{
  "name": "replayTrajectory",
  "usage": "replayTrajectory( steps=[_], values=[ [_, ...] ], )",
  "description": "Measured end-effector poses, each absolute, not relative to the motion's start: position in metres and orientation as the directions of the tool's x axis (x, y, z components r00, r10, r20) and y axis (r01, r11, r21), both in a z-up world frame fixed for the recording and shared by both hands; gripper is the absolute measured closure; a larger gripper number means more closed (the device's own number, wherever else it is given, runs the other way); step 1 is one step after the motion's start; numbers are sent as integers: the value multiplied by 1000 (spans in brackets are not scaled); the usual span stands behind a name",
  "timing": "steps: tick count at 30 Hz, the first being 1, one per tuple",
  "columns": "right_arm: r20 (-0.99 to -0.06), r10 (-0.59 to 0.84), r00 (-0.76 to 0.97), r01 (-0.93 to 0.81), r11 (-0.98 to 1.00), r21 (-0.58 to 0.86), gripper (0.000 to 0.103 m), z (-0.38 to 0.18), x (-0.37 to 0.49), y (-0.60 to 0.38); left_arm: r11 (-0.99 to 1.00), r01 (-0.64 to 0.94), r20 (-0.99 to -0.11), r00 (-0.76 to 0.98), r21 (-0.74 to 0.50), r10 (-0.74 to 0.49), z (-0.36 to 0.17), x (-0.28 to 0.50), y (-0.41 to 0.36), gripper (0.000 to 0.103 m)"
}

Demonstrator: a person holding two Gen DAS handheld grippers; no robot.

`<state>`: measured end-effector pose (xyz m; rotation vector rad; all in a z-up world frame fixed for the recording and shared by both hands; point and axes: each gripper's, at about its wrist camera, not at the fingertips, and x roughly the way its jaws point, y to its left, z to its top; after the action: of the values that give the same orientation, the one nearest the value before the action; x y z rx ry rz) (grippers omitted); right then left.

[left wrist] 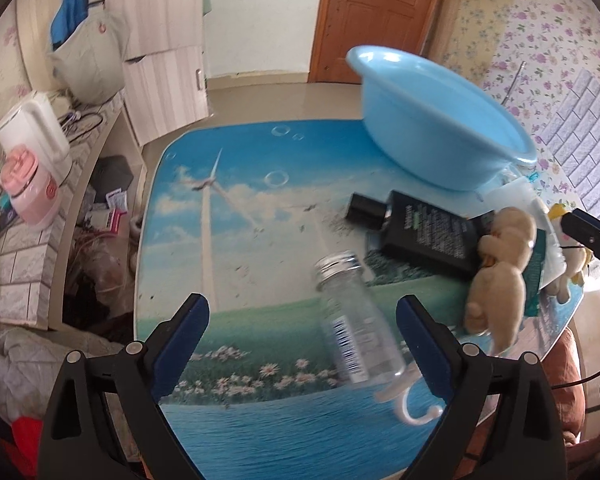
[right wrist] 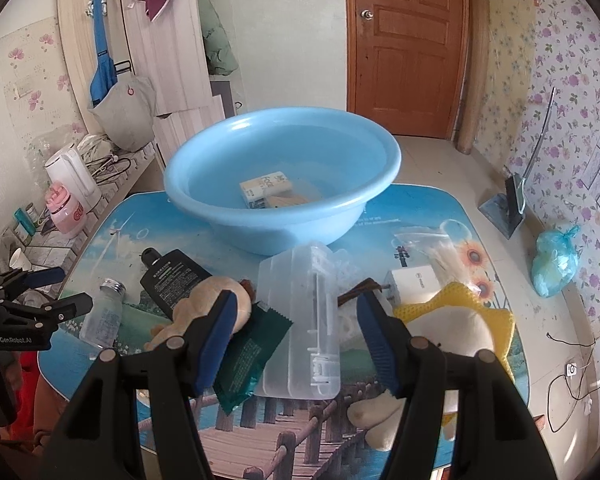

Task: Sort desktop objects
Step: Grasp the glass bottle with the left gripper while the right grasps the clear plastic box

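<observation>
A clear glass bottle [left wrist: 350, 318] with a silver cap lies on the table between the wide-open jaws of my left gripper [left wrist: 302, 322]; it also shows in the right wrist view [right wrist: 102, 312]. My right gripper [right wrist: 296, 320] is open around a clear plastic case [right wrist: 300, 320], not touching it. A light blue basin [right wrist: 284, 184] at the back holds a small carton [right wrist: 266, 190]. A black bottle [left wrist: 424, 232], a beige plush [left wrist: 500, 268], a green packet [right wrist: 248, 354] and a white-and-yellow plush [right wrist: 456, 332] lie around.
A white charger block [right wrist: 414, 284] and a clear bag [right wrist: 440, 248] lie right of the case. A white hook [left wrist: 410, 402] lies near the table's front edge. A shelf at the left carries a white kettle [left wrist: 34, 132] and a pink jar [left wrist: 30, 186].
</observation>
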<state>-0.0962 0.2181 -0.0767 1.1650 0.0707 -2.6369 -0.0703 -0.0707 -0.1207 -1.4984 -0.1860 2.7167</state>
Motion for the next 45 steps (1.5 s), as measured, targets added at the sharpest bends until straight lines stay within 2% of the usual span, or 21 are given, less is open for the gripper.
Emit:
replayTrajectory(
  steps=[6, 29, 31, 33, 34, 36, 37, 39, 43, 45],
  values=[
    [-746, -189, -638, 221, -974, 58, 41, -83, -99, 228, -990, 54, -852, -516, -129, 83, -131, -71, -81, 8],
    [-776, -196, -599, 244, -968, 56, 41, -99, -95, 223, -994, -57, -861, -497, -94, 110, -147, -73, -54, 8],
    [-780, -198, -594, 242, -968, 61, 41, -101, -95, 225, -994, -69, -862, -497, -82, 106, -148, -72, -51, 13],
    [-779, -200, -594, 238, -969, 66, 41, -101, -95, 226, -995, -77, -860, -502, -56, 87, -147, -72, -49, 32],
    [-777, -202, -596, 237, -969, 70, 41, -100, -94, 227, -995, -86, -859, -506, -42, 80, -146, -72, -49, 36],
    [-772, -207, -601, 233, -969, 78, 41, -99, -94, 229, -994, -102, -855, -512, -36, 83, -145, -72, -48, 59],
    [-770, -207, -604, 227, -970, 82, 41, -99, -93, 231, -994, -106, -852, -516, -39, 88, -143, -72, -49, 64],
    [-766, -210, -607, 220, -971, 92, 42, -98, -95, 235, -994, -102, -852, -517, -42, 89, -143, -73, -50, 64],
    [-765, -209, -610, 215, -972, 95, 50, -96, -96, 239, -994, -103, -851, -518, -36, 85, -143, -73, -49, 64],
    [-766, -210, -608, 220, -971, 92, 51, -96, -95, 240, -994, -100, -850, -520, -36, 84, -143, -73, -49, 64]
  ],
)
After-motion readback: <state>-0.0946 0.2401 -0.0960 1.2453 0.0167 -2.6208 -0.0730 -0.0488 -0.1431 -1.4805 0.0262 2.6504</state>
